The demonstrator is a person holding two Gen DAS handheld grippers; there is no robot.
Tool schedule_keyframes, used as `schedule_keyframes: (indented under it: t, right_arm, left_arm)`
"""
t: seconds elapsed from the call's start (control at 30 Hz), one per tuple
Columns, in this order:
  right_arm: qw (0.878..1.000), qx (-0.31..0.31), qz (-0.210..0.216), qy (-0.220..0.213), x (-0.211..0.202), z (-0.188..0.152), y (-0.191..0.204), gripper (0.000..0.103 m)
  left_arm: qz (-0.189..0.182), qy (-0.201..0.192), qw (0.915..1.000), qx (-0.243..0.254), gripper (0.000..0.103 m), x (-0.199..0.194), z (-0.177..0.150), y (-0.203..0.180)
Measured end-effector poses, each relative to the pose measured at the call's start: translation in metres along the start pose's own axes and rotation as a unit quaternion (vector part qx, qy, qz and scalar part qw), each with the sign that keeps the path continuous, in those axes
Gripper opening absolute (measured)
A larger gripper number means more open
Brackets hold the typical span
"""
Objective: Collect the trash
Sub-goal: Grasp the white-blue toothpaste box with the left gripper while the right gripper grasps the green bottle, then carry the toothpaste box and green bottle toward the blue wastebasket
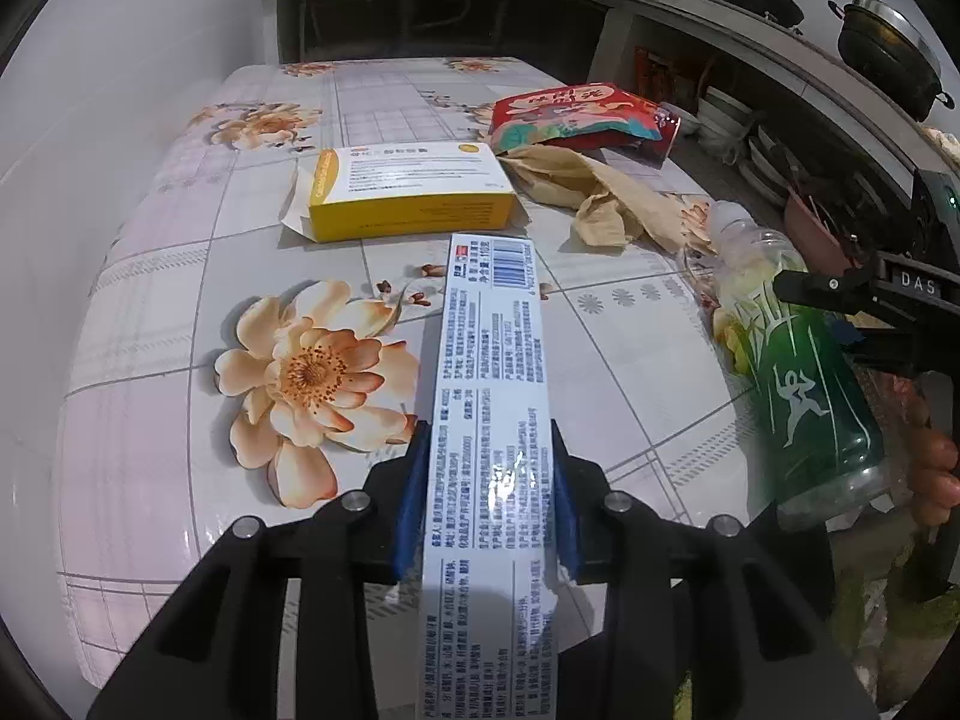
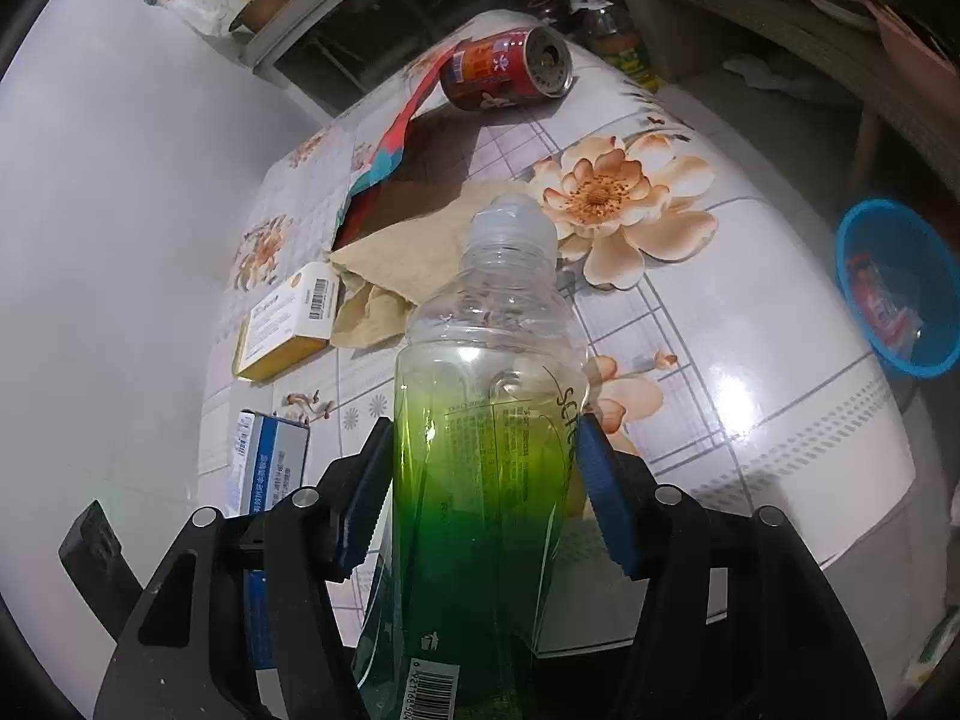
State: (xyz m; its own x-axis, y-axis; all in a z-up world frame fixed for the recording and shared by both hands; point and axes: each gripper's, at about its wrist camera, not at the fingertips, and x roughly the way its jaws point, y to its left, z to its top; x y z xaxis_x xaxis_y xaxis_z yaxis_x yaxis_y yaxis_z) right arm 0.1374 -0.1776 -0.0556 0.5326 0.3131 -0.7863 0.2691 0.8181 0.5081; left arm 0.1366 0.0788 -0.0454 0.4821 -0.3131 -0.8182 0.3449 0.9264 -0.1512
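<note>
My left gripper (image 1: pixel 487 492) is shut on a long white-and-blue toothpaste box (image 1: pixel 489 372), held above the flowered tablecloth (image 1: pixel 180 300). My right gripper (image 2: pixel 480 480) is shut on a clear plastic bottle with a green label (image 2: pixel 486 420), cap pointing away; the bottle also shows at the right of the left wrist view (image 1: pixel 798 378). On the table lie a yellow-and-white medicine box (image 1: pixel 408 192), a crumpled tan paper (image 1: pixel 594 192), a red snack bag (image 1: pixel 576 114) and a red can on its side (image 2: pixel 510 69).
A blue plastic basin (image 2: pixel 900 288) holding some wrappers stands on the floor beyond the table's right edge. A white wall (image 1: pixel 120 60) runs along the table's left side. Shelves with bowls and pots (image 1: pixel 750 120) stand behind the table.
</note>
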Motion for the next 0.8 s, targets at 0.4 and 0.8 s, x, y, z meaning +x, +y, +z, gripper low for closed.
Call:
schedule_keyframes:
  t: [0.4, 0.8]
  right_arm:
    - [1.0, 0.008, 0.026, -0.004, -0.01, -0.005, -0.008, 0.056]
    - [0.999, 0.02, 0.047, -0.013, -0.023, -0.008, -0.019, 0.056]
  left_arm:
    - [0.003, -0.011, 0.9999, 0.005, 0.032, -0.009, 0.001, -0.01]
    - [-0.002, -0.019, 0.9996, 0.021, 0.032, -0.016, 0.004, -0.028]
